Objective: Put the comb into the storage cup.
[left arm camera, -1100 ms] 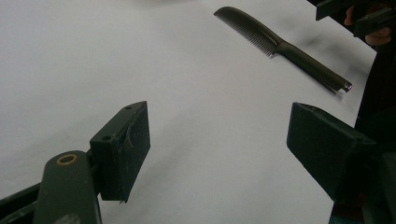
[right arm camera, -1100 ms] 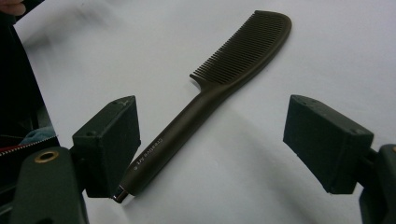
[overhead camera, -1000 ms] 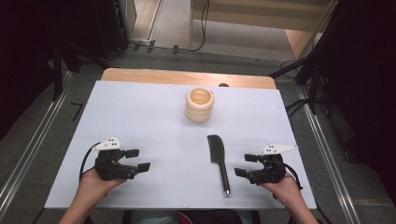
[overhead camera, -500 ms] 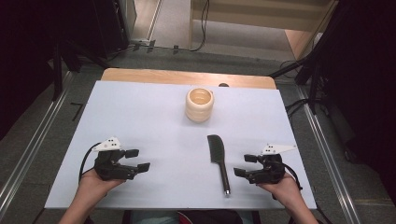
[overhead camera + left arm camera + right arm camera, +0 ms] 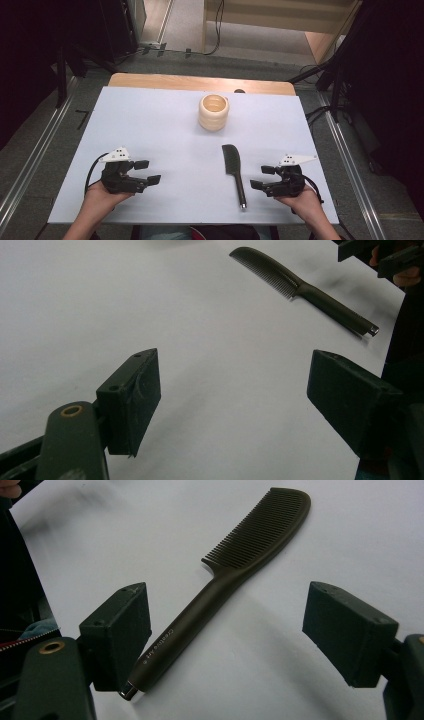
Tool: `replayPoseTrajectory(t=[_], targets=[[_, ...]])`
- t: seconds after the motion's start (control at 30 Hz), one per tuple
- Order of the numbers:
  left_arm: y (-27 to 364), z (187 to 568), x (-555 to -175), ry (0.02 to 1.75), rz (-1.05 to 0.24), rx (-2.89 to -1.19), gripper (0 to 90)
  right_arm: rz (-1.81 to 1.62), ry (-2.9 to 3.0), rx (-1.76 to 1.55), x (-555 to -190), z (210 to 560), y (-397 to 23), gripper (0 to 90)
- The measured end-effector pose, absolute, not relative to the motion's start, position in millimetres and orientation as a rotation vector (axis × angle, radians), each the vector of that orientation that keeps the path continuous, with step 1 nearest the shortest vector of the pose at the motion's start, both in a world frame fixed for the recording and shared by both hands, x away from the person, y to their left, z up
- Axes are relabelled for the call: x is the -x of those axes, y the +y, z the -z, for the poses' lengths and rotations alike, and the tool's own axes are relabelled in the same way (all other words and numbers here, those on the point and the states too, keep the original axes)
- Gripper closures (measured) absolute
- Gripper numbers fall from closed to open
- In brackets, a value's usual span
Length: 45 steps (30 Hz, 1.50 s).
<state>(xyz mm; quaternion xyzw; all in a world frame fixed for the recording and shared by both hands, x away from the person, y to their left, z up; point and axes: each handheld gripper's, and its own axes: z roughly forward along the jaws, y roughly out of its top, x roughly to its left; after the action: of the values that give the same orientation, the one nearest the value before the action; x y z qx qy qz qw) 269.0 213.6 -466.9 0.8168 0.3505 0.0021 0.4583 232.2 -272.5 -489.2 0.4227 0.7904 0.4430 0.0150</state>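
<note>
Currently both grippers, left gripper [image 5: 148, 171] and right gripper [image 5: 261, 177], rest spread, empty. Dark plastic comb with slim handle [image 5: 234, 170] lies flat just beside right gripper, near ribbed cream cup [image 5: 213, 112]. Risk, I judge: flat handle slipping from pinch.

Matt dark plastic comb [image 5: 240, 575]; smooth white table [image 5: 150, 130] sheet.

left claw [image 5: 148, 171] agape, right claw [image 5: 263, 177] agape

white table [image 5: 150, 120] carries a dark comb [image 5: 233, 170] and cream cup [image 5: 213, 112].
</note>
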Motion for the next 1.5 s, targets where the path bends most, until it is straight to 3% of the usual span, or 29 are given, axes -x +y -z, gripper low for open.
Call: replayPoseTrajectory(t=[1.5], targets=[[213.3,467.2,-269.5,0.866,-0.004,-2.019,22.5,-1.449,2.462,-1.215,-259.8,473.2,-238.0,20.5]])
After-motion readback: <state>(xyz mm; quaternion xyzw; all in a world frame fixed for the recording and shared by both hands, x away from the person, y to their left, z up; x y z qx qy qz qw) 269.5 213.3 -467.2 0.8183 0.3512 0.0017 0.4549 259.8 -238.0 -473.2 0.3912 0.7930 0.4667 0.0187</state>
